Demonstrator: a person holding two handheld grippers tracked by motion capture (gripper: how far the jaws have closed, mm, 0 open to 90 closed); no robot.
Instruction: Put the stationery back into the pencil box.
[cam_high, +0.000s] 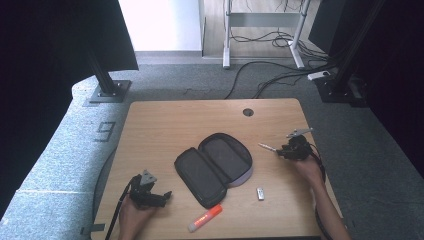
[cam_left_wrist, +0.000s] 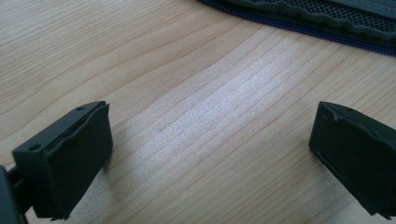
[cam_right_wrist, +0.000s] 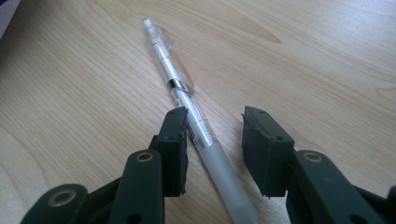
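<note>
At lower centre of the right gripper view, the pen (cam_right_wrist: 187, 100) is straddled by the unclosed right gripper (cam_right_wrist: 215, 135); touched off-centre, it could be rolled away.

A light wooden table (cam_high: 165, 125) with a round cable hole (cam_high: 248, 112) near its far edge carries 4 things: an open black zip case (cam_high: 214, 167) at the middle, a clear pen (cam_high: 267, 147) to its right, a small silver stick (cam_high: 260, 193) and an orange glue stick (cam_high: 205, 218) at the near edge.
</note>
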